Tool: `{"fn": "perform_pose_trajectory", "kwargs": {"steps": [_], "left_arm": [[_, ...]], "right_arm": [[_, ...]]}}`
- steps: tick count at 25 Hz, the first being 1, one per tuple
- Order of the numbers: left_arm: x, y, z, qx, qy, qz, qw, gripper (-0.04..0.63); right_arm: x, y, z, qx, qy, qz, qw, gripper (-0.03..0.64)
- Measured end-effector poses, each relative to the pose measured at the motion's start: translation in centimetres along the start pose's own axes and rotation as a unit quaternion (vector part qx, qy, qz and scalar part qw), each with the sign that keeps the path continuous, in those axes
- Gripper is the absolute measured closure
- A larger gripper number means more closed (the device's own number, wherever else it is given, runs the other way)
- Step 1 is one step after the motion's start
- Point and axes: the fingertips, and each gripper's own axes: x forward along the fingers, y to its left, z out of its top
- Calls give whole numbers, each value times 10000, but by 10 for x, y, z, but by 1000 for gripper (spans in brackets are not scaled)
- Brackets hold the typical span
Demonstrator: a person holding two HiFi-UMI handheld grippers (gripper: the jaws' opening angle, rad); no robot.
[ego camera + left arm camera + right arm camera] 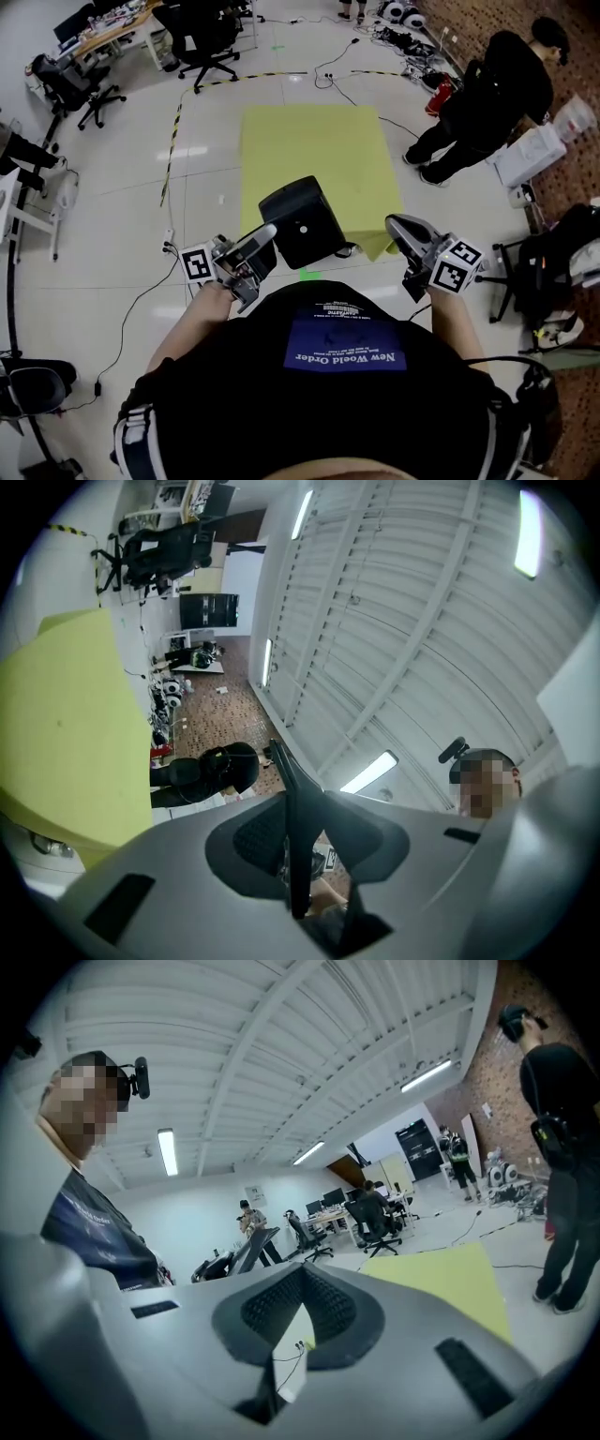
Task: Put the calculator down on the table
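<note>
My left claw (265, 236) clamping the black calculator (302, 223), my right claw (401, 228) pinched together empty, yellow table (309, 150) at twelve o'clock.

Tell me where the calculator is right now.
In the head view the calculator is near centre, held in the left gripper, at the near edge of the yellow table.

The black calculator (302, 222) hangs tilted in the left gripper (265, 242), off the yellow-green counter (314, 150), by its near edge.

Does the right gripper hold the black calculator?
No, the calculator is clamped in the left gripper, and the right gripper has nothing between its jaws.
</note>
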Motion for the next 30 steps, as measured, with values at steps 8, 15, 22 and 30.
{"fn": "perform_pose_trajectory", "kwargs": {"steps": [8, 15, 22, 30], "left_arm": [[53, 44, 18, 243, -201, 278, 9991, 468], [135, 82, 9, 503, -774, 469, 9946, 468], [177, 94, 24, 673, -894, 619, 9918, 468], [130, 89, 92, 677, -810, 652, 9923, 468]], "right_arm": [[21, -68, 25, -96, 104, 640, 9979, 629], [-13, -167, 65, -479, 138, 1115, 9925, 629], [-2, -217, 63, -258, 316, 1375, 9897, 629], [70, -176, 85, -387, 206, 1418, 9889, 629]]}}
